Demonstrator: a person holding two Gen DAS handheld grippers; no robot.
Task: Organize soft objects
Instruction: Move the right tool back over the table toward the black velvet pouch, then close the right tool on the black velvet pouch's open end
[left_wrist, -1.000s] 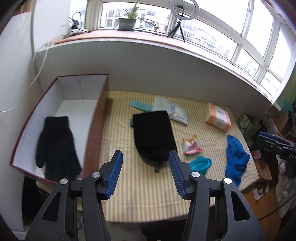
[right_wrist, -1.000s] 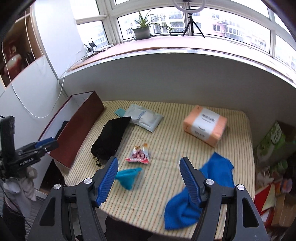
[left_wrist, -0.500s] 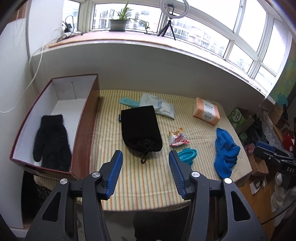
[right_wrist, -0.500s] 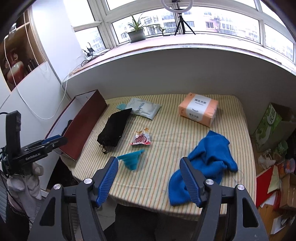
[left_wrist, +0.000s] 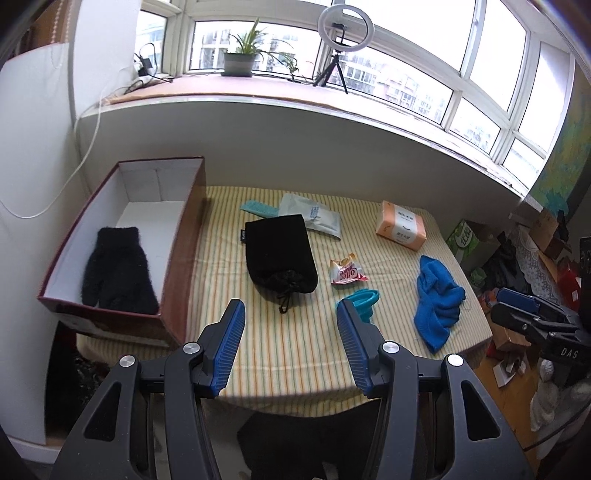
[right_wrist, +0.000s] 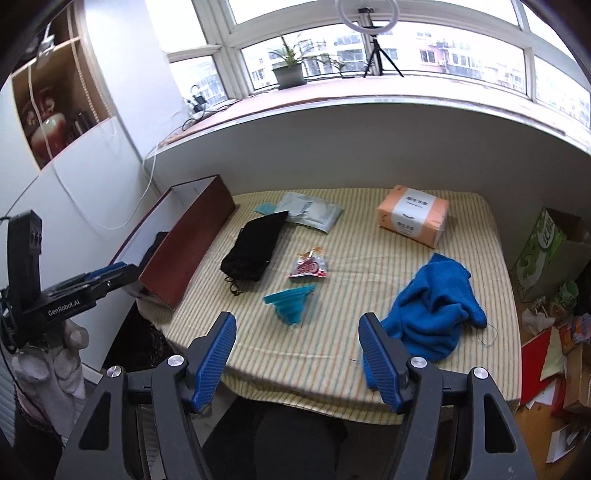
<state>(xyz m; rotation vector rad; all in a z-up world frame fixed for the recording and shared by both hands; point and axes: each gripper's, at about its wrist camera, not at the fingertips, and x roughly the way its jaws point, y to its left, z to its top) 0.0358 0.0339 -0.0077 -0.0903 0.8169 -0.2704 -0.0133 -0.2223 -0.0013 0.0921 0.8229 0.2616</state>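
A black glove (left_wrist: 116, 271) lies inside the dark red box (left_wrist: 181, 251) at the table's left edge. On the striped table (left_wrist: 295, 354) lie a black drawstring pouch (left_wrist: 279, 253) and a crumpled blue towel (left_wrist: 437, 299), which the right wrist view shows at the right (right_wrist: 436, 310). My left gripper (left_wrist: 290, 308) hangs open and empty over the near table edge, short of the pouch. My right gripper (right_wrist: 296, 321) is open too, with nothing between its fingers, just in front of a teal collapsible cup (right_wrist: 291, 304) and left of the towel.
A snack wrapper (left_wrist: 347, 273), an orange tissue pack (left_wrist: 400, 225), a white packet (left_wrist: 312, 218) and a teal strip (left_wrist: 258, 208) also lie on the table. Boxes and clutter (right_wrist: 546, 258) fill the floor to the right. A gloved hand (right_wrist: 55, 354) holds the left gripper.
Both grippers have drawn back from the table, so the whole tabletop and its near edge now show. The jaws have kept their width and nothing on the table has moved.
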